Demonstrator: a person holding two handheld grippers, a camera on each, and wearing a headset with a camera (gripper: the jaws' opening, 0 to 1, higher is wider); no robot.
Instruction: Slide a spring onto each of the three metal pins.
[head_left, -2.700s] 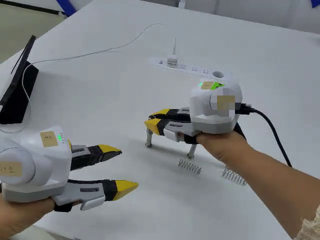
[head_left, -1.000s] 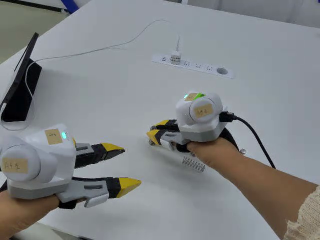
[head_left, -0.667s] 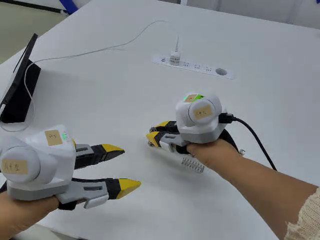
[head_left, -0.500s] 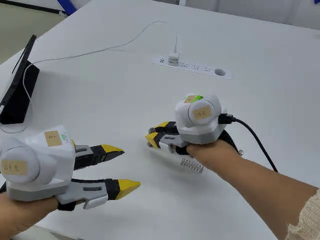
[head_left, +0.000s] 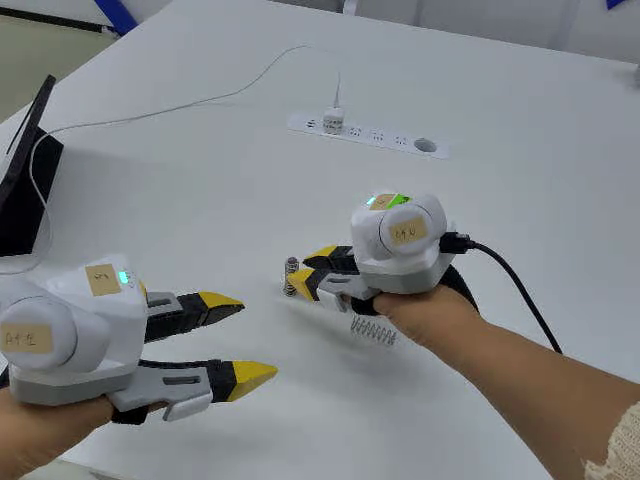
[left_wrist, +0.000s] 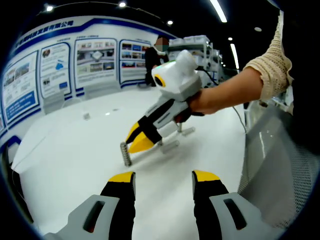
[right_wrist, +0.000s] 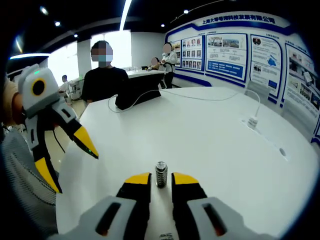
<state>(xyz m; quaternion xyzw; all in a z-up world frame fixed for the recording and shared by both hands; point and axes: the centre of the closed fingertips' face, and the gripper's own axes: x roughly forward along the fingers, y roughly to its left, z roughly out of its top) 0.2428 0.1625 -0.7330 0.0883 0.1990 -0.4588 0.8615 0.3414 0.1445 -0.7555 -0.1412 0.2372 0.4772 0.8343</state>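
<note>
Head view: right tool (head_left: 305, 275) is sitting low over the worktop (head_left: 200, 200), jaws parted by a narrow gap, not clamping anything I can see. Pin (head_left: 289, 290) is standing upright just off its yellow tips, on the side toward the left tool (head_left: 235, 337), and a spring (head_left: 290, 270) is sitting around it.

Right gripper view: that pin is standing right at the mouth of the jaws, centred between the two tips, with coils covering it nearly to the top. Gap is looking slightly wider than the pin. Can't tell if either tip is touching it.

Left gripper view: right tool is angling down from the upper right, its yellow tip just beside the sprung pin.

Loose spring (head_left: 372, 330) is lying flat on the worktop, back behind the tips and just beside the right hand (head_left: 425, 310).

Left tool is hovering near the front edge, well apart from the pin. Its jaws are spread wide, holding nothing and pointing toward the pin.

Power strip (head_left: 365, 135) with a white plug is lying further back. Black screen (head_left: 20, 170) is standing at the left edge.
</note>
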